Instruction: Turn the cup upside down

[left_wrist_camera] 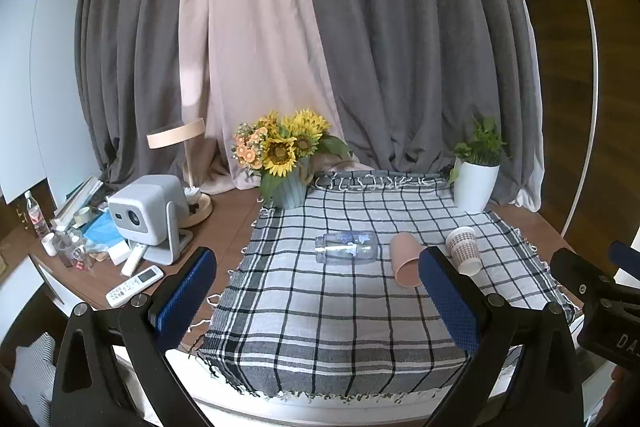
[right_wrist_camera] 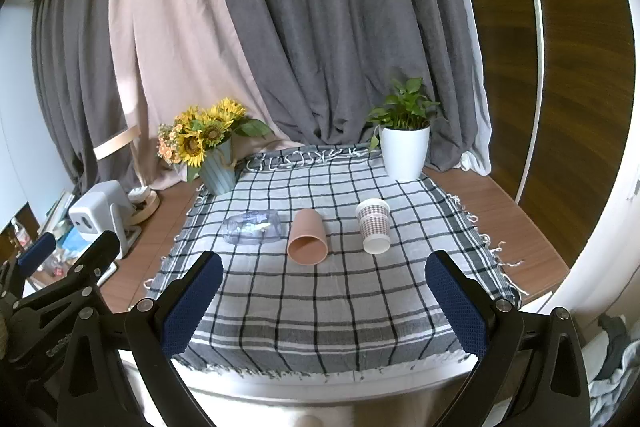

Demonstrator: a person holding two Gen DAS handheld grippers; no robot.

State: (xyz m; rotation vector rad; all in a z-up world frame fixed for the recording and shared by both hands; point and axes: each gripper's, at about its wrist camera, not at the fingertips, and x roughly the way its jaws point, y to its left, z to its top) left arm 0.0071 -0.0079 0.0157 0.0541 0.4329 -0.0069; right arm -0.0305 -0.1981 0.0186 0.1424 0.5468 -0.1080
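Right gripper (right_wrist_camera: 322, 297), jaws spread wide and empty, faces three cups lying on the checked cloth (right_wrist_camera: 320, 307). The pink cup (right_wrist_camera: 307, 235) lies dead ahead, long axis toward the gripper, mouth nearest. Left gripper (left_wrist_camera: 318, 293), equally spread, sees the same cup off to its right; the right gripper appears better placed.

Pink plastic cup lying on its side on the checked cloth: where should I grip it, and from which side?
Grip the pink plastic cup across its mid-body from above; it lies with its open mouth facing the open right gripper, sides clear.
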